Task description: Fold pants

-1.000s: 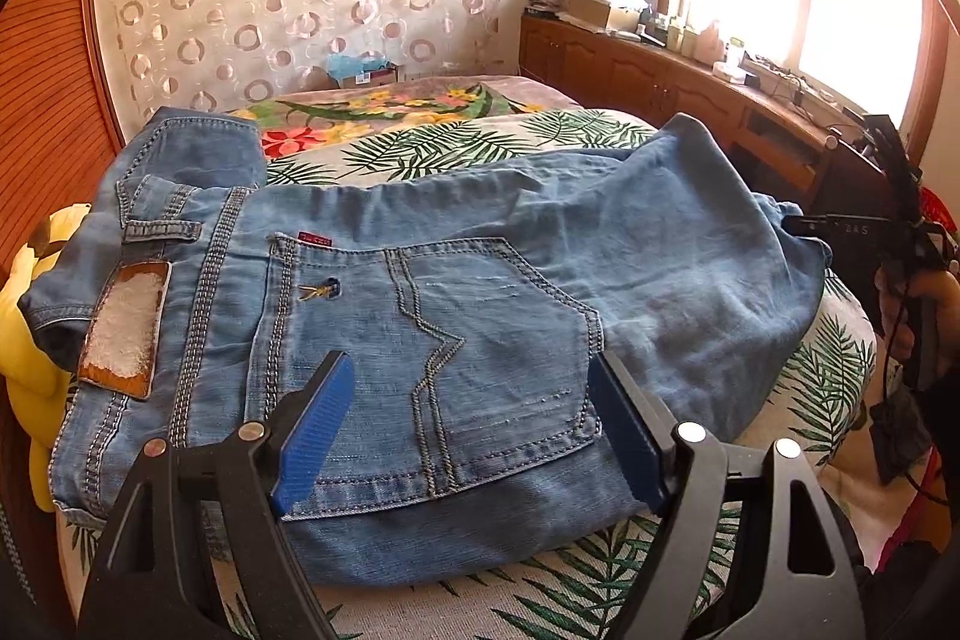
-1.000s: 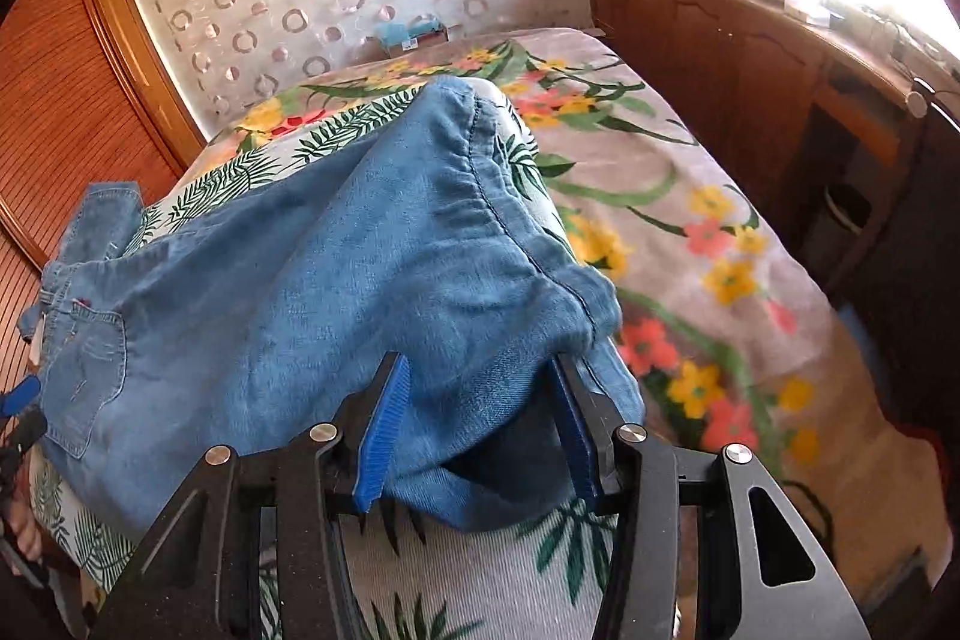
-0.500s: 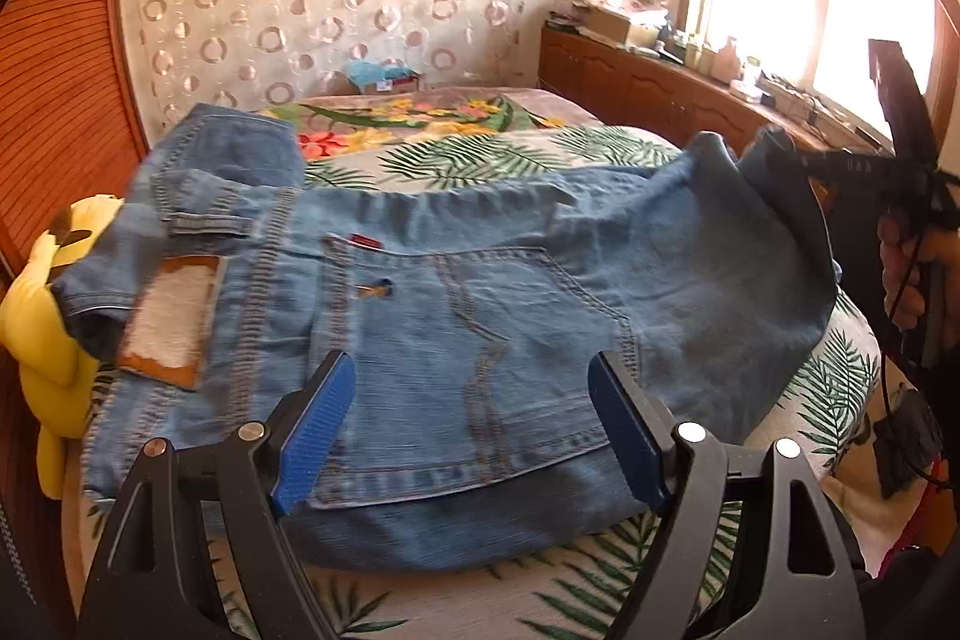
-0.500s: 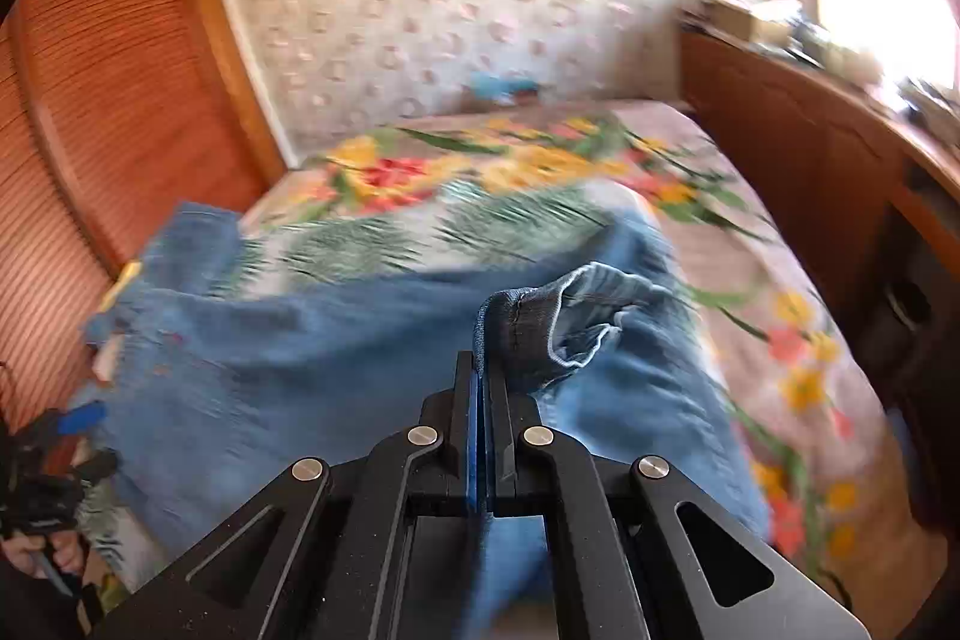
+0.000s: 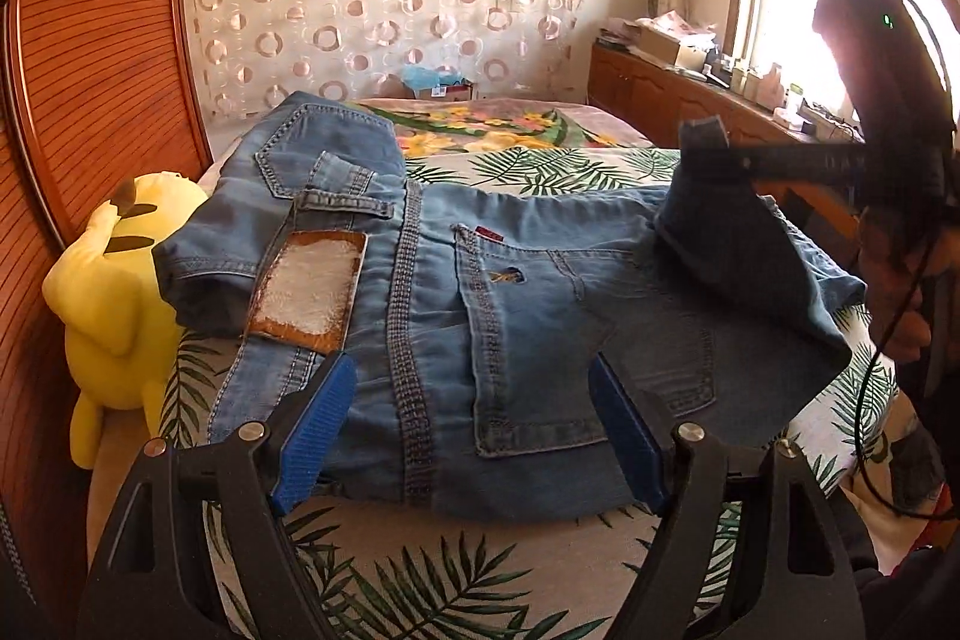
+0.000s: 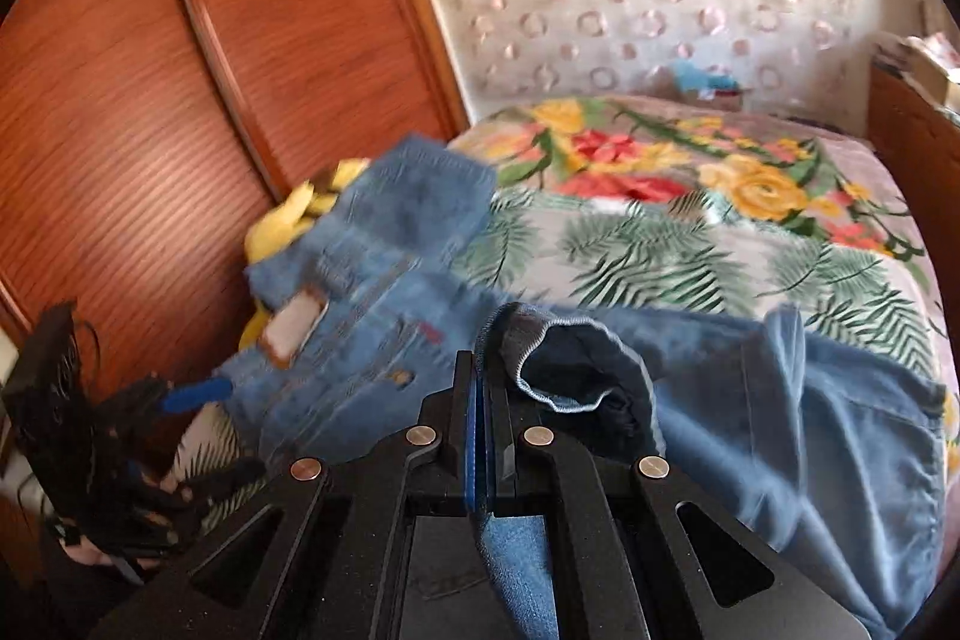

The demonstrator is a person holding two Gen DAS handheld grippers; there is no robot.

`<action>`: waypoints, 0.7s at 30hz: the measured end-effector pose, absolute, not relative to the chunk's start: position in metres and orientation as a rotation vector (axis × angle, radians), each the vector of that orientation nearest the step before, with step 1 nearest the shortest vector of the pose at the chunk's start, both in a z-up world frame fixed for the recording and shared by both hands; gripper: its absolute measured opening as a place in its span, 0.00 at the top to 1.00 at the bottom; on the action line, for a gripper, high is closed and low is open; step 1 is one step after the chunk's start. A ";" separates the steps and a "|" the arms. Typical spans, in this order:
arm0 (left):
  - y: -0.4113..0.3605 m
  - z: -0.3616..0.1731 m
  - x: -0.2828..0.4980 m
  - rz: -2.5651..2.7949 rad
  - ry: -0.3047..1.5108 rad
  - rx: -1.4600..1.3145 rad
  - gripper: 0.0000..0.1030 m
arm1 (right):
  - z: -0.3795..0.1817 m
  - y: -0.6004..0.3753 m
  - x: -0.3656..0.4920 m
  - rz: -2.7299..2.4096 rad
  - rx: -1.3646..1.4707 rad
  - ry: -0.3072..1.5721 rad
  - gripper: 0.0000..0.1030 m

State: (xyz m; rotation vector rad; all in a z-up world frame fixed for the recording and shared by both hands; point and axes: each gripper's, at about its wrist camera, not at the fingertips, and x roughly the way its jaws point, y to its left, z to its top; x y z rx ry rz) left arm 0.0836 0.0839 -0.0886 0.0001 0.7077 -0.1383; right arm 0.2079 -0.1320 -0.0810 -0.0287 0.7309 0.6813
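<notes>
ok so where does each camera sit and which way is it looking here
Left wrist: sits on the open left gripper, looking along its fingers across the jeans on the bed toward the patterned wall; the right gripper and the hand holding it show at right.
Right wrist: sits on the right gripper, shut on a jeans hem, looking over the bed toward the wooden wardrobe; the left gripper shows at lower left.
Shared: jeans, bed, yellow plush toy, each other's gripper.

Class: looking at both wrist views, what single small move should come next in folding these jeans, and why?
Probably carry the right gripper, shut on the leg hem, on across toward the waistband; the jeans lie only half folded, and the left gripper is open.
</notes>
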 end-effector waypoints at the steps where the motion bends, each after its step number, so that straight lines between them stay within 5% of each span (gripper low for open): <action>1: 0.084 -0.089 0.085 -0.138 0.709 0.000 0.22 | -0.081 -0.132 0.210 0.680 -0.035 0.739 0.96; 3: 0.081 -0.091 0.087 -0.144 0.711 -0.002 0.22 | -0.076 -0.138 0.216 0.679 -0.047 0.738 0.91; 5: 0.077 -0.091 0.090 -0.152 0.714 0.000 0.22 | -0.071 -0.144 0.211 0.662 -0.059 0.723 0.71; 7: 0.069 -0.092 0.095 -0.165 0.717 0.009 0.22 | -0.064 -0.154 0.200 0.638 -0.062 0.693 0.63; 21: 0.000 -0.094 0.132 -0.341 0.749 0.080 0.22 | -0.101 -0.214 0.158 0.355 -0.094 0.680 0.62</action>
